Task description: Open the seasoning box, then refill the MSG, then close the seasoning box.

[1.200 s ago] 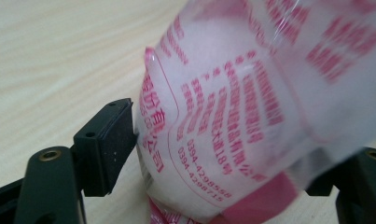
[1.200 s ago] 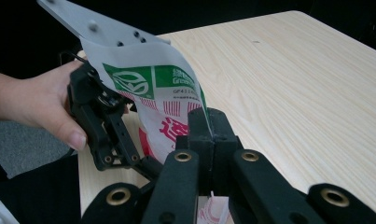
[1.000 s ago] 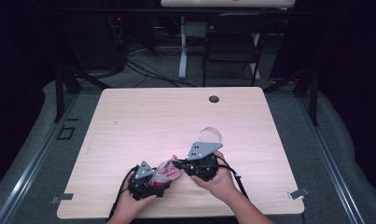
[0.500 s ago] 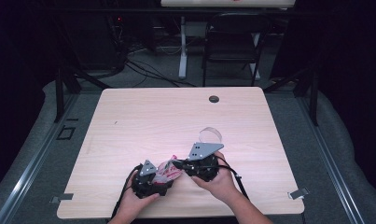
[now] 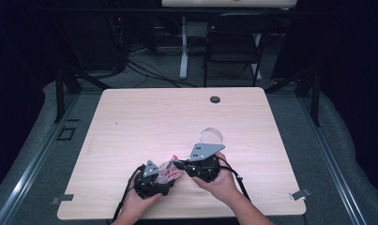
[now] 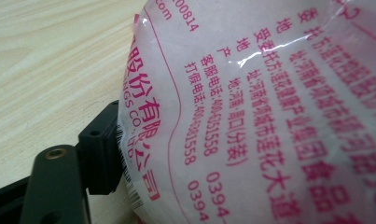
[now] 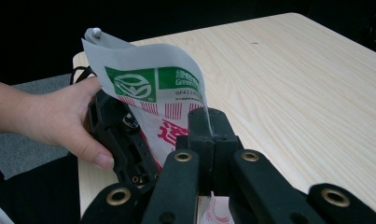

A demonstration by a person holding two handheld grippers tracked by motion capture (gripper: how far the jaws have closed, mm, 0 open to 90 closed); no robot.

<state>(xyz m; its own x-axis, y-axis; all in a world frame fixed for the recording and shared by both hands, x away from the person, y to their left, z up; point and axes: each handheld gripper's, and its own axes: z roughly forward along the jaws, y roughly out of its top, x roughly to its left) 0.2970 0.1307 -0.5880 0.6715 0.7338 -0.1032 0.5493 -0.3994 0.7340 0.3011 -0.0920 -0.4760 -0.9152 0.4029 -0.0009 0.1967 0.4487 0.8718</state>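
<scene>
High view puts both grippers at the near edge of the table [image 5: 130, 117], with a small plastic bag [image 5: 169, 169] printed in pink stretched between them. The right gripper [image 7: 209, 140] has its jaws clenched on one edge of that bag; in the right gripper view the film rises from between them, showing a green logo and red print. The left gripper [image 5: 151, 180] seems to grip the bag's other side: in the left gripper view one black jaw presses against the film, but the second jaw is hidden behind it, so I cannot tell for sure whether it is closed.

The bag looks light, thin and soft, crinkling and bending freely, and the glossy film is probably slippery. It would handle best pinched at a flat sealed edge or corner, where the layers lie together, rather than at the bulging middle. Pulled hard from both sides, it may tear or slide out.

Against the frame a second ago, the left gripper has tilted and drawn slightly closer to the right one, while the right hand [image 5: 219, 180] has hardly moved. A clear curled strip [image 5: 212, 136] lies on the table beyond the right gripper, unchanged.
</scene>
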